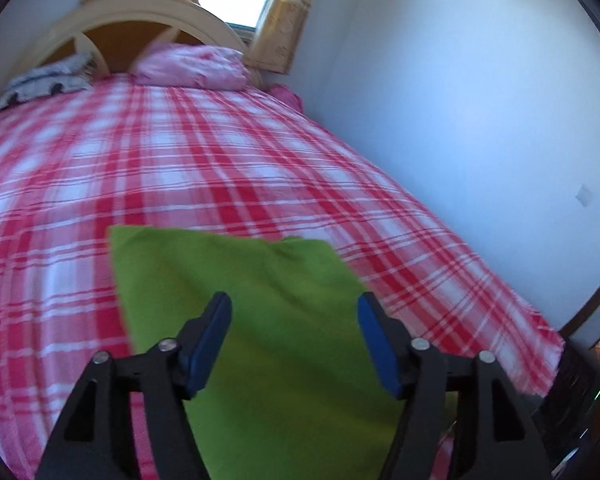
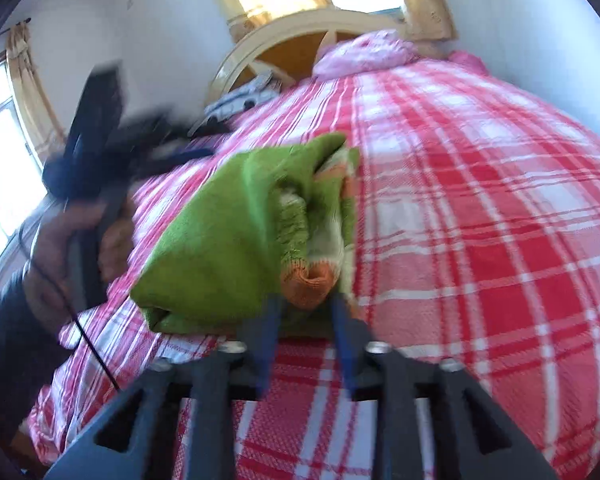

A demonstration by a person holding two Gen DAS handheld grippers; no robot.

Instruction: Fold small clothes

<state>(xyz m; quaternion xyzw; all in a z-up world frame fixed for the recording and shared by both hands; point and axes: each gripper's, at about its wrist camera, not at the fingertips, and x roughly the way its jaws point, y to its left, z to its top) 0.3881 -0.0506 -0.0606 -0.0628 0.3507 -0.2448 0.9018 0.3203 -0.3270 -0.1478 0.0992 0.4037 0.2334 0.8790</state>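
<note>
A green knitted garment (image 1: pixel 252 280) lies folded on the red and white checked bedspread (image 1: pixel 180 152). My left gripper (image 1: pixel 294 304) hovers over its flat green back, blue pads wide apart and nothing between them. In the right wrist view the garment (image 2: pixel 220 232) is a thick bundle with an orange cuff (image 2: pixel 308 282) and striped inner layers showing at its near end. My right gripper (image 2: pixel 306 300) stands open with the cuff lying between its fingertips. To the left, a person's hand (image 2: pixel 72 236) holds the other tool, which is blurred.
A pink pillow (image 1: pixel 196 66) and a grey and white cloth (image 1: pixel 44 80) lie by the cream headboard (image 1: pixel 140 12). A white wall (image 1: pixel 460 120) runs along the bed's right side. The bedspread (image 2: pixel 480 208) stretches bare to the right of the garment.
</note>
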